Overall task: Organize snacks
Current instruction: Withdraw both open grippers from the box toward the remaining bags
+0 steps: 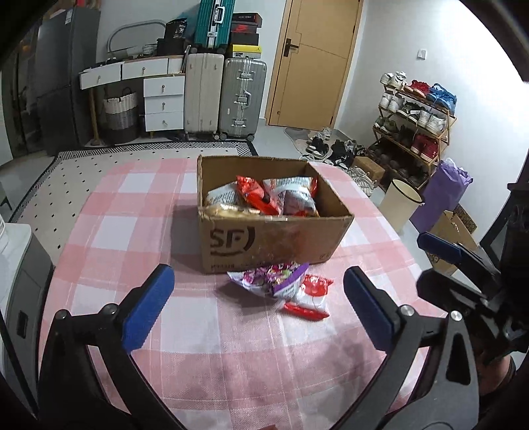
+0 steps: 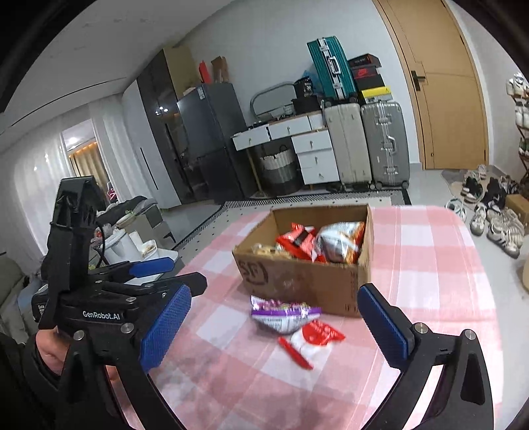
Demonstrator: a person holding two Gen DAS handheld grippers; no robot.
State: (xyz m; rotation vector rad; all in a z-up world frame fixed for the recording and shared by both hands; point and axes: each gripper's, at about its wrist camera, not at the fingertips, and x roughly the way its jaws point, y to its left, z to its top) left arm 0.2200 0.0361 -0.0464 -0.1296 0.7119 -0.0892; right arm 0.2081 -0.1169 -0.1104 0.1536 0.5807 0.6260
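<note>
Left gripper [image 1: 254,306] low over the near part of the table, jaws spread wide, nothing between the blue pads [image 1: 147,307]. Right gripper [image 2: 274,325] just beside it, also spread wide and empty; its blue tips show at the right edge of the left wrist view. A hand [image 2: 49,350] wraps the left gripper's handle in the right wrist view.

Table [image 1: 115,238] covered with a pink and white checked cloth. Ahead of both grippers, loose on the cloth: a purple snack bag [image 1: 271,279] lying flat, touching or almost touching the near wall of the box, and a red and white snack packet [image 1: 310,296] just beside it, on the near right, overlapping its corner. Nothing stands between the grippers and these two.

Behind them a brown cardboard box [image 1: 274,238], open top, black print on the near wall. Inside: a red packet [image 1: 256,195], silver and orange bags [image 1: 297,195], a golden packet [image 1: 228,210] in the near left corner. The near wall hides the lower parts of them.

Past the table, floor with a patterned rug [image 1: 66,178]. Far wall: white drawer unit [image 1: 163,99], woven basket [image 1: 120,110] under it, a cream suitcase [image 1: 202,92] and a silver suitcase [image 1: 243,96] side by side, a teal suitcase [image 1: 215,20] and shoe boxes [image 1: 244,29] stacked above. Dark fridge [image 1: 62,76] at the left. Wooden door [image 1: 314,59], closed. At the right a shoe rack [image 1: 416,112], full, loose shoes [image 1: 330,149] on the floor in front of it, a cream bin [image 1: 401,201] and a purple bag [image 1: 443,195] close to the table's right edge.
</note>
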